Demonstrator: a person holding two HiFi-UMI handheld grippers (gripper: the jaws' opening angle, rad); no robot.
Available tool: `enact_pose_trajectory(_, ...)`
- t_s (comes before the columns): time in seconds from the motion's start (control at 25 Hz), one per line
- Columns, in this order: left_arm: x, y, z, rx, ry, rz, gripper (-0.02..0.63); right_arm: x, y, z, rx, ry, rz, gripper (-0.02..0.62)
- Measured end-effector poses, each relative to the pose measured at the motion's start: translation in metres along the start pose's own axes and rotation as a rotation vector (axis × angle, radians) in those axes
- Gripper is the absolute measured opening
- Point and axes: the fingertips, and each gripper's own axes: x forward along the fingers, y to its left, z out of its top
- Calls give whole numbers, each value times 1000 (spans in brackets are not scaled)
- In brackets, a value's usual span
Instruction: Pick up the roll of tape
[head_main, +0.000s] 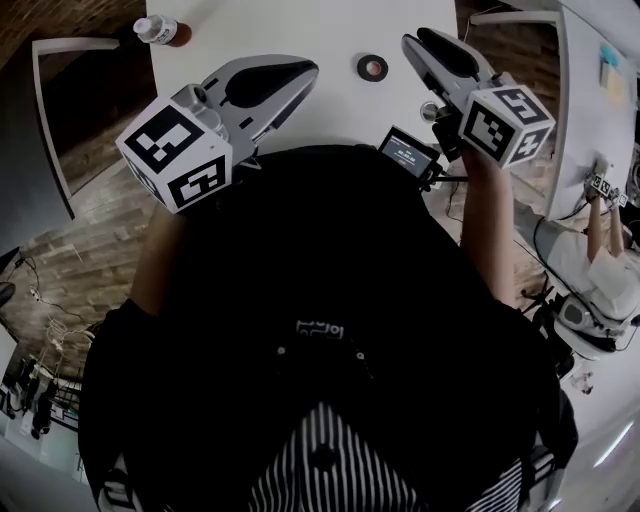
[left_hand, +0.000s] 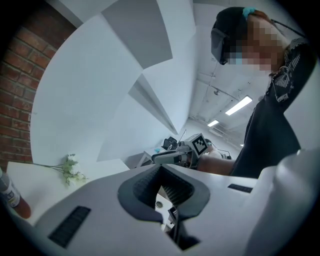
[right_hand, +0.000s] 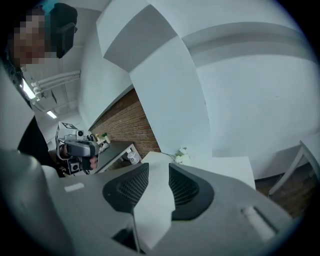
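Observation:
The roll of tape (head_main: 373, 68), a small dark ring, lies flat on the white table (head_main: 330, 30) between my two grippers. My right gripper (head_main: 415, 42) sits just right of it and apart from it. Its jaws are open with only bare table between the pads (right_hand: 185, 187). My left gripper (head_main: 305, 70) hovers to the left of the roll, its jaw tips together and holding nothing. In the left gripper view the left gripper (left_hand: 161, 170) points across at the right one. Neither gripper view shows the tape.
A bottle (head_main: 160, 30) stands at the table's far left corner. A small screen device (head_main: 408, 150) sits at the near edge by the person's body. White flowers (right_hand: 181, 156) lie on the table. A chair (head_main: 55, 110) is left, and another white desk (head_main: 580, 110) right.

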Motion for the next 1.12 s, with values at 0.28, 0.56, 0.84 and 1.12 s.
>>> enact_pose_trajectory(0.28, 1, 0, -2, -29, 9, 40, 5, 8, -13, -15, 8, 49, 32, 158)
enact_pose_trajectory(0.56, -4, 7, -6, -76, 5, 91, 6, 19, -18, -26, 11, 86, 61, 207)
enact_pose_trajectory(0.84, -6, 2, -10, -123, -27, 128, 5, 21, -22, -48, 26, 114, 86, 258)
enact_pose_trajectory(1.12, -7, -2, -22, -150, -15, 160, 5, 27, -31, -61, 39, 145, 83, 288)
